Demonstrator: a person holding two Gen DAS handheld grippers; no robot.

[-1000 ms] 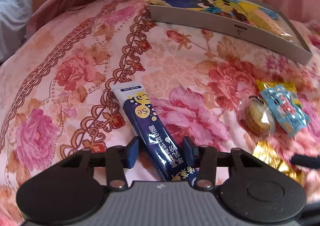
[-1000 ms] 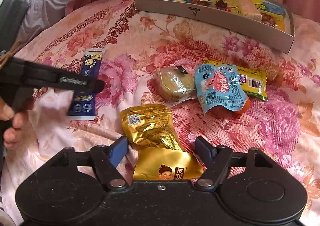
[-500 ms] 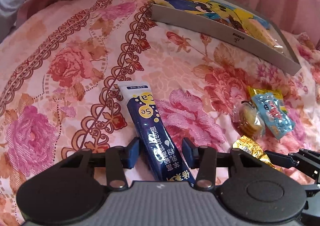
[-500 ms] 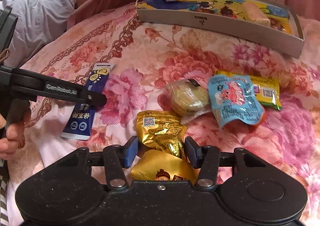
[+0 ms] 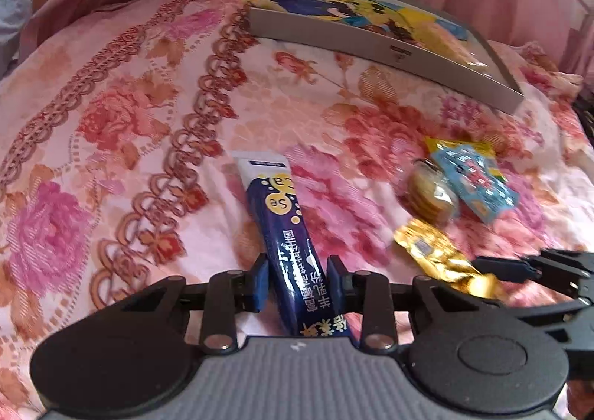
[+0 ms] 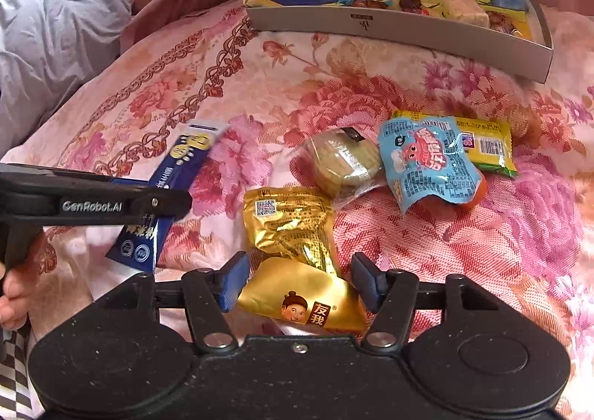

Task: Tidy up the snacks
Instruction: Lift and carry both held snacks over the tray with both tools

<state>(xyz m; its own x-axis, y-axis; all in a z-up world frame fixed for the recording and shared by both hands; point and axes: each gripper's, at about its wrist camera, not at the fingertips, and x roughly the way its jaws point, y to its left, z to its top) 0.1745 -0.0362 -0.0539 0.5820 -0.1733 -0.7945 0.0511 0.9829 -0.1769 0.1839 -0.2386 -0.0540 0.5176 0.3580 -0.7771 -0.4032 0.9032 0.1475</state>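
**Hazards**

1. Slip at the near end. The left gripper (image 5: 297,282) takes the blue stick packet (image 5: 286,230) close to its near end, so most of its length runs out towards 12 o'clock without support. On lifting, the glossy film is likely to droop or slide out of the pads.
2. Double pick. The right gripper (image 6: 300,284) straddles a gold packet with a face label (image 6: 300,305). A second gold packet (image 6: 286,223) lies just beyond it at 12 o'clock, and the two overlap. Closing here may catch both, or push the far one away.
3. Fabric pinch. The flowered bedspread (image 5: 111,160) is soft and creased under both packets. Low pads may trap cloth with the wrapper.
4. Collision. In the left wrist view the right gripper's tip lies near, at 3 o'clock. Lifting both together towards the tray may bring the two grippers into contact.

**Finger state**

- Left: narrow. The right pad touches the edge of the blue stick packet; a sliver of gap shows at the left pad. The grip is judged not yet firm.
- Right: wide. The labelled gold packet lies between the pads, and no firm contact is visible.

**Remaining items, right wrist view**

- Round biscuit (image 6: 345,163) at 12 o'clock; light blue packet (image 6: 427,160) and yellow packet (image 6: 486,145) at 1 o'clock, overlapping.
- Grey tray (image 6: 371,26) farthest, at 12 o'clock, already holding some snacks.
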